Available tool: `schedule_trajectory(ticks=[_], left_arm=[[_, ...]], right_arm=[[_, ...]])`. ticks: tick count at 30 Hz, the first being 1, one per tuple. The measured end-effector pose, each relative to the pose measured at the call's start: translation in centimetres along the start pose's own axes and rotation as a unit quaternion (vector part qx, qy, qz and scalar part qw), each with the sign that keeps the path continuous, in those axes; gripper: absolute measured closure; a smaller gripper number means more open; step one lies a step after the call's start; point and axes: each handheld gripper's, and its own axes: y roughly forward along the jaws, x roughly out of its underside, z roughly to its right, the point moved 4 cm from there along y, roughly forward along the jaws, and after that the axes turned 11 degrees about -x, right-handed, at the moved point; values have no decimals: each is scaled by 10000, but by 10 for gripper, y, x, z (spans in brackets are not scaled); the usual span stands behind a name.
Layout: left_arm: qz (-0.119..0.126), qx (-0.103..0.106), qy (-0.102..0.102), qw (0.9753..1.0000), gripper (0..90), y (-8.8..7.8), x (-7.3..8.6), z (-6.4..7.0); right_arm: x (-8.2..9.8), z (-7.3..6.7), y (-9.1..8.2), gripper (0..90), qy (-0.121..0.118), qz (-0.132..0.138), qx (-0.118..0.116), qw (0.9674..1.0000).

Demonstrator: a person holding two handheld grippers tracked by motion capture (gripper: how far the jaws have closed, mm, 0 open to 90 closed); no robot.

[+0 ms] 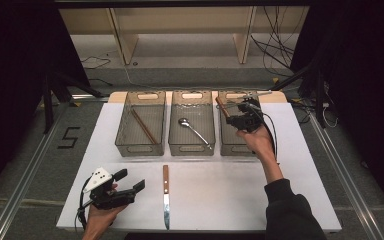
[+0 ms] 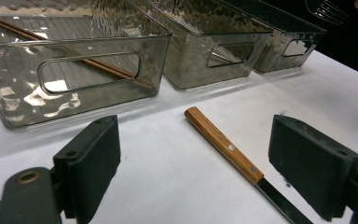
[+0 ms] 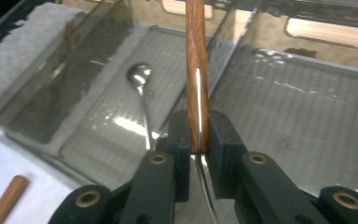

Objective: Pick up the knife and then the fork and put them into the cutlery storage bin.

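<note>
Fork with wooden handle is clamped in right gripper over far-right clear plastic bin; thin grip, slip risked. Left gripper is held open near wooden-handled knife at white desk's near edge.

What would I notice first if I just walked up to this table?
Three clear bins in a row at the table's far side: chopsticks in the left one, a spoon in the middle. The right gripper holds a wooden-handled fork over the right bin, and a wooden-handled knife lies near the open left gripper.
</note>
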Motion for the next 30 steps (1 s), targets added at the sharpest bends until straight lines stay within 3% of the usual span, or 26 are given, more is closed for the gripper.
schedule_trajectory(ticks=[12, 30], left_arm=[[6, -10, -7, 10000, 166, 0, 0, 0], [5, -3, -4, 10000, 166, 0, 0, 0]], right_arm=[[-5, 22, 16, 810, 332, -147, 262, 9990], [-13, 36, 28, 809, 590, -232, 398, 9972]])
